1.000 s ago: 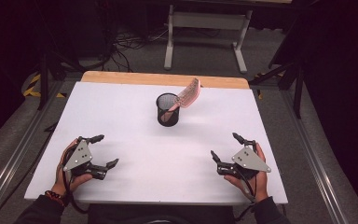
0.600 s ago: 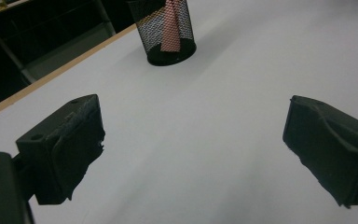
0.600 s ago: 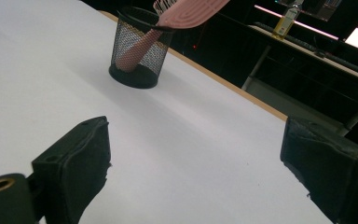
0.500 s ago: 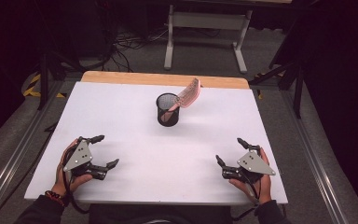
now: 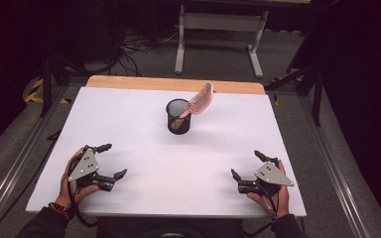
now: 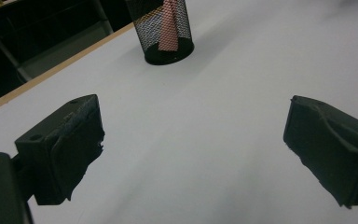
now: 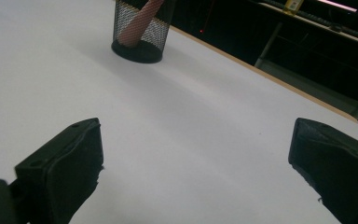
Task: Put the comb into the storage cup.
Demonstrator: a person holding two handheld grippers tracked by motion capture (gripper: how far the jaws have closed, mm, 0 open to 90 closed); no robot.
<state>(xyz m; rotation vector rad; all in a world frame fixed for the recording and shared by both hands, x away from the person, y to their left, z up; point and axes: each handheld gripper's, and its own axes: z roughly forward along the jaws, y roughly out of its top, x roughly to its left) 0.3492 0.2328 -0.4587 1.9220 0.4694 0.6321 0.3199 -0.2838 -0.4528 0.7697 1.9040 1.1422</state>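
Observation:
A black mesh cup stands upright on the white table, toward the back middle. A pink comb leans out of the cup to the right, handle down inside. The cup with the pink handle shows far ahead in the left gripper view; the right gripper view has the cup far ahead too. My left gripper rests near the front left, open and empty. My right gripper rests near the front right, open and empty. Both are far from the cup.
A wooden strip edges the table's back. Beyond it a white table frame stands on the dark floor with cables. Metal rails run along both sides of the table.
The right gripper has drawn back toward the front edge and slightly right. The left gripper, cup and comb have stayed put.

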